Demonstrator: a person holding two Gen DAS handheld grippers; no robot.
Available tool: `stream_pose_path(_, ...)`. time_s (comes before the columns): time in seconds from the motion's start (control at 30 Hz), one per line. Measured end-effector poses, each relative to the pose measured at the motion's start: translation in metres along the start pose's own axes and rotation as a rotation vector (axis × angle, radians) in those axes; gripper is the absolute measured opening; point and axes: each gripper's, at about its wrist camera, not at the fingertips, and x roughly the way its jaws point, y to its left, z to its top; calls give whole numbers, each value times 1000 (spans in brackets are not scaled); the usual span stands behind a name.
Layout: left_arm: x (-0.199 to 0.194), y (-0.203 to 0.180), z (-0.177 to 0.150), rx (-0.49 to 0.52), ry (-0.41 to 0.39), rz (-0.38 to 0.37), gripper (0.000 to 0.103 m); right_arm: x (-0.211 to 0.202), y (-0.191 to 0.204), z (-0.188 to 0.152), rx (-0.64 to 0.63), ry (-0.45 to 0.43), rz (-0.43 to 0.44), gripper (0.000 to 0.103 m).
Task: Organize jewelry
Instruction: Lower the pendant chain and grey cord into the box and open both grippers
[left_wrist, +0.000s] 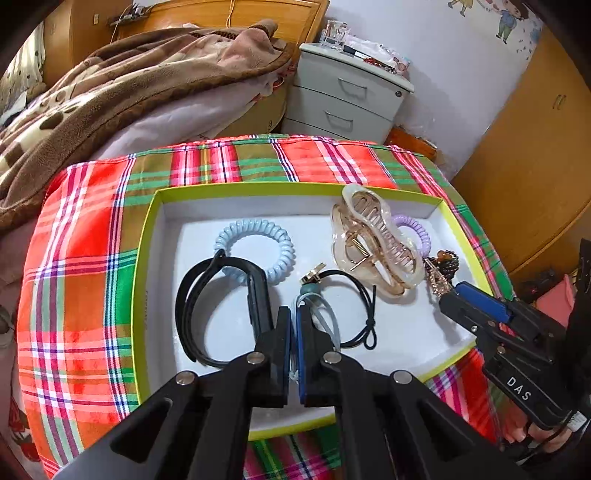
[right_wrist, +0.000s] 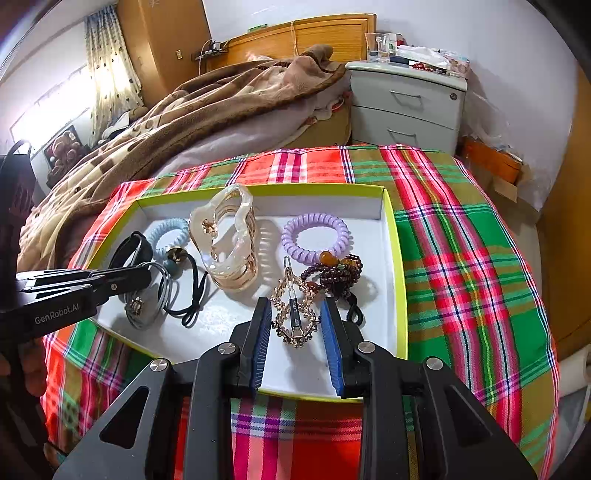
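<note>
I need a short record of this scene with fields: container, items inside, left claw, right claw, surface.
container: shallow white box with yellow-green rim
items inside: blue coil tie, purple coil tie, clear hair clip, black band, dark bead bracelet, gold chain piece, black cord tie
left claw: shut on a thin grey loop
right claw: open, pads either side of the gold chain piece
surface: plaid cloth
</note>
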Motion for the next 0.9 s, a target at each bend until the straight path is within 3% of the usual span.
stream_pose_path(0.53, 5, 3, -1, -12, 17, -11, 6, 1, 0, -1, -4, 3, -7, 29)
stream_pose_path(0.67, 5, 1, -1, -12, 18, -20, 15, 1, 0, -1, -11, 10, -13, 29)
stream_pose_path(0.77, 4, -1, -2, -6, 15, -15, 27, 2, 0, -1, -14, 9, -18, 29)
stream_pose_path(0.9, 3, -3, -4, -4, 17, -5, 29, 1, 1, -1, -9, 4, -19, 29)
